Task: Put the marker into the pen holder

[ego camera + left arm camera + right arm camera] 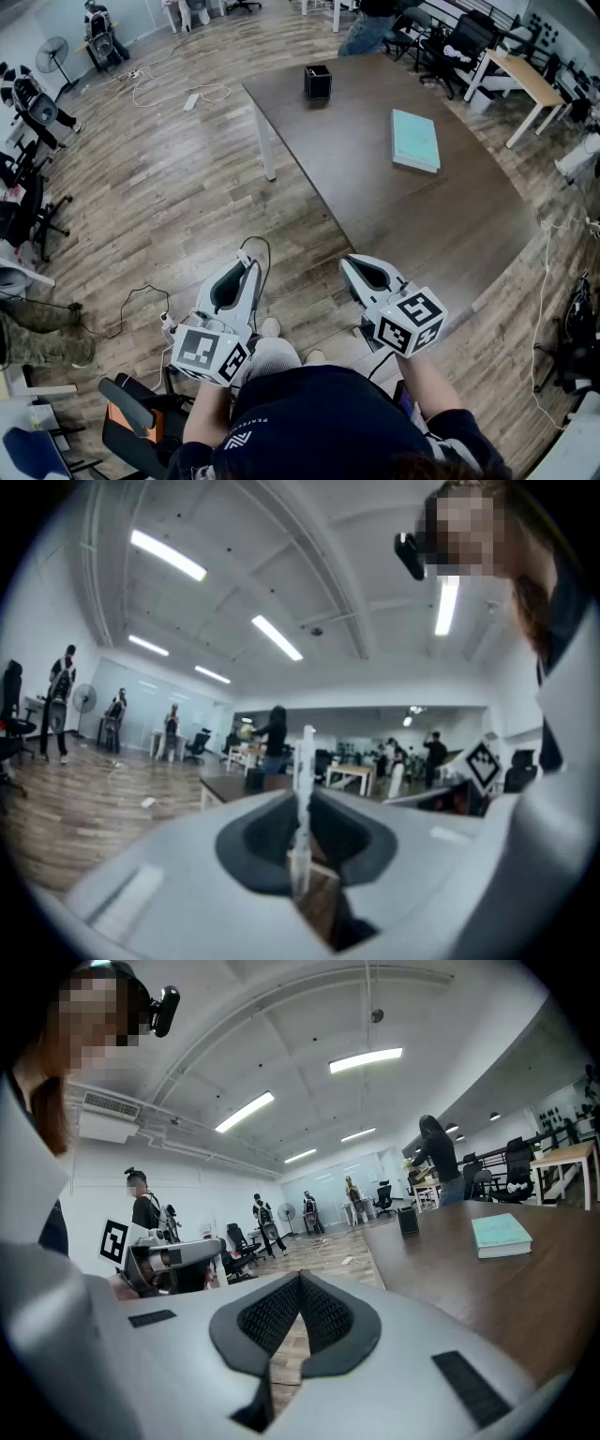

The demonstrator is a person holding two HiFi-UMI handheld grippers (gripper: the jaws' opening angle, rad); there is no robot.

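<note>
A black pen holder [318,82] stands at the far end of the dark brown table [394,206]; it also shows small in the left gripper view [253,780] and the right gripper view [408,1221]. A thin white marker [303,789] stands upright between the jaws of my left gripper [303,799], which is shut on it. From the head view the marker [246,255] pokes out at the left gripper's [246,267] tip. My right gripper [351,264] [300,1279] is shut with nothing in it. Both grippers are held close to the body, short of the table's near edge.
A teal book [415,139] [502,1235] lies on the table's right half. Wooden floor with cables [141,89] spreads to the left. Office chairs [28,216], desks [516,80] and several people stand around the room's edges.
</note>
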